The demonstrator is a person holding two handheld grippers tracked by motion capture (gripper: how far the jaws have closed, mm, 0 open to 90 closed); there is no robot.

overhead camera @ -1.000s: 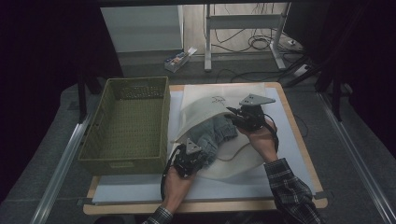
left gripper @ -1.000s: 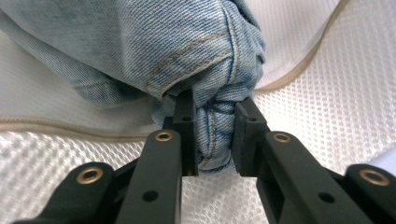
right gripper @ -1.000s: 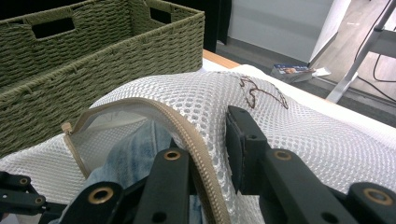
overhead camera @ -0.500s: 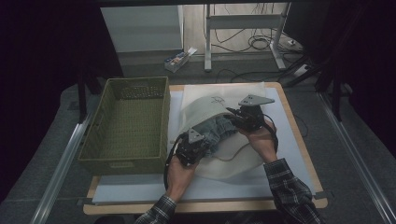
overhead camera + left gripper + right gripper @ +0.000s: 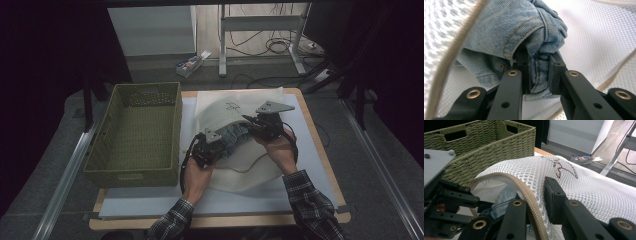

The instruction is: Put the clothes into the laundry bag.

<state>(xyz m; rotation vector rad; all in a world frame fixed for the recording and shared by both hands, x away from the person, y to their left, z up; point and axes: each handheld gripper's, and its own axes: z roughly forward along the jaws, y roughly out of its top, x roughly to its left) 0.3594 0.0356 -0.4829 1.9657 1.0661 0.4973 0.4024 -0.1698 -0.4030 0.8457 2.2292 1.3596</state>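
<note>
A white mesh laundry bag [image 5: 250, 167] lies on the table with its mouth raised toward the left. A blue denim garment [image 5: 234, 134] sits bunched at that mouth. My left gripper [image 5: 221, 143] is shut on a fold of the denim [image 5: 524, 30], with mesh bag [image 5: 599, 32] fabric behind it. My right gripper [image 5: 248, 123] is shut on the bag's tan zipper rim [image 5: 506, 177] and holds the mesh [image 5: 579, 185] up. In the right gripper view the denim [image 5: 504, 197] shows under the lifted rim, beside the left gripper's body [image 5: 449, 202].
A green woven basket [image 5: 135, 130] stands at the table's left, close beside the bag; its wall [image 5: 486, 142] also shows in the right gripper view. A white mat [image 5: 310, 165] covers the tabletop. Beyond the table are a small box [image 5: 190, 62], desk legs and cables on the floor.
My left hand has moved away from the person and slightly up, carrying the denim further toward the bag's mouth. The right hand has stayed where it was.
</note>
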